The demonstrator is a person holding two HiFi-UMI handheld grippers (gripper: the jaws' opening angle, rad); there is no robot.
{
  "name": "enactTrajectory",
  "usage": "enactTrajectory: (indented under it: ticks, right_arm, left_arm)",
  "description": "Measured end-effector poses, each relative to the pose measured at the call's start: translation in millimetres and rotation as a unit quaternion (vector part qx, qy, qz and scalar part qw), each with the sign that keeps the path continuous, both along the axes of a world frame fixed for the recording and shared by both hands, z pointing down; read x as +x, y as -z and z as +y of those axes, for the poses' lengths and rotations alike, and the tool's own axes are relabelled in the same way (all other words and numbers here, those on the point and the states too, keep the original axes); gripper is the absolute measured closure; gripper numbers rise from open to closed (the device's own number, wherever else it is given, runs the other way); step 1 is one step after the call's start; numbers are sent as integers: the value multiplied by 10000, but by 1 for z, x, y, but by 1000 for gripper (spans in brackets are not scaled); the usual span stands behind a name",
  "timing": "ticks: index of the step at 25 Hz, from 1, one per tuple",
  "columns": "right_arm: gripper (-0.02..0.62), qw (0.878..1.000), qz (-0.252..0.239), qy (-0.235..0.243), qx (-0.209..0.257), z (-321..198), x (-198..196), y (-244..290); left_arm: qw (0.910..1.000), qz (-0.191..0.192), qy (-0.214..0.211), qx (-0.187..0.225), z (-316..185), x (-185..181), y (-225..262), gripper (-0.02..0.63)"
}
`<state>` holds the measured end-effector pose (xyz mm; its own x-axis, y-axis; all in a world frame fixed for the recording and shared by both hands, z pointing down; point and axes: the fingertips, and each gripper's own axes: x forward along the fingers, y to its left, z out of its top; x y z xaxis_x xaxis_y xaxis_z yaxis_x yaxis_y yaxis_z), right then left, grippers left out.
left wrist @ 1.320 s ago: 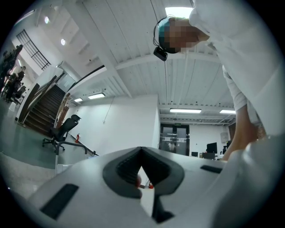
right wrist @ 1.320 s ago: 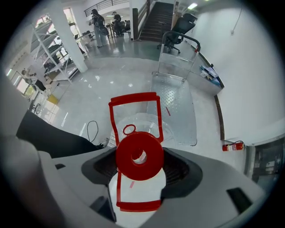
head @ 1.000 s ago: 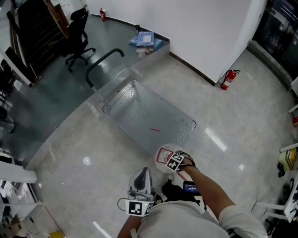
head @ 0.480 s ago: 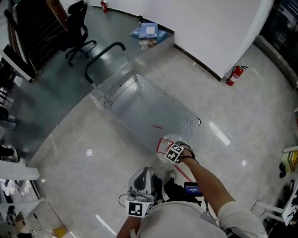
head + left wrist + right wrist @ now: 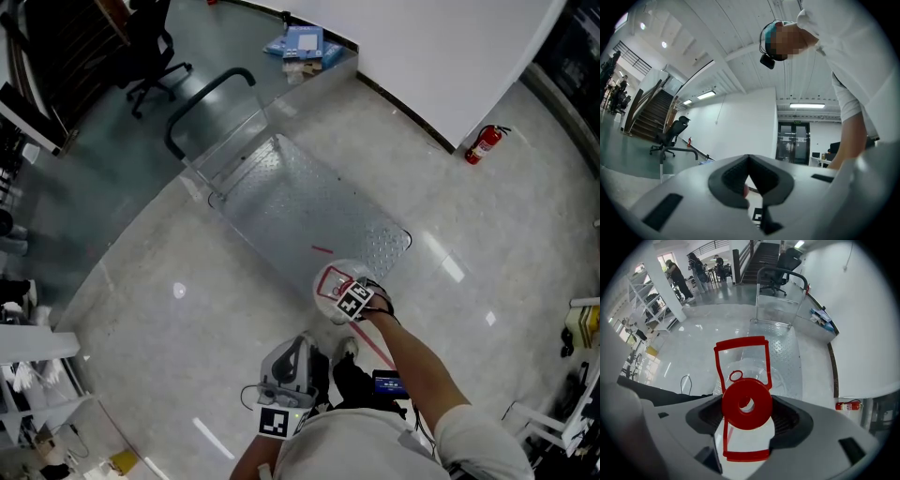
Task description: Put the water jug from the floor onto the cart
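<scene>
A clear water jug (image 5: pixel 337 284) with a red cap (image 5: pixel 746 403) and red carrying frame hangs from my right gripper (image 5: pixel 354 301), whose jaws are shut on the jug's neck just under the cap. In the head view the jug is at the near end of the cart (image 5: pixel 309 211), a flat metal platform with a black push handle (image 5: pixel 202 98) at its far end. I cannot tell whether the jug rests on the deck. My left gripper (image 5: pixel 286 367) stays close to my body, pointing upward, shut with nothing in it (image 5: pixel 749 176).
A fire extinguisher (image 5: pixel 485 143) stands by the white wall (image 5: pixel 441 56). A blue stack (image 5: pixel 302 44) and an office chair (image 5: pixel 150 47) lie beyond the cart. White shelving (image 5: pixel 28 347) is at the left. People (image 5: pixel 679 275) stand far off near the stairs.
My right gripper has carried the jug forward from the floor side toward the cart's near end. The left gripper has stayed by my body.
</scene>
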<state>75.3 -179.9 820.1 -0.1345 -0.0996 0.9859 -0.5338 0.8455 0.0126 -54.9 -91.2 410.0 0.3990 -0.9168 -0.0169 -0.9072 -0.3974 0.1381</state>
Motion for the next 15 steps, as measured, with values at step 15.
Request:
enactTrajectory:
  ticks: [15]
  right_arm:
    - [290,10000,-53,74,-25,-21,-8,-21]
  left_arm:
    - [9998,98,14,-184,-26,-3,-15,607]
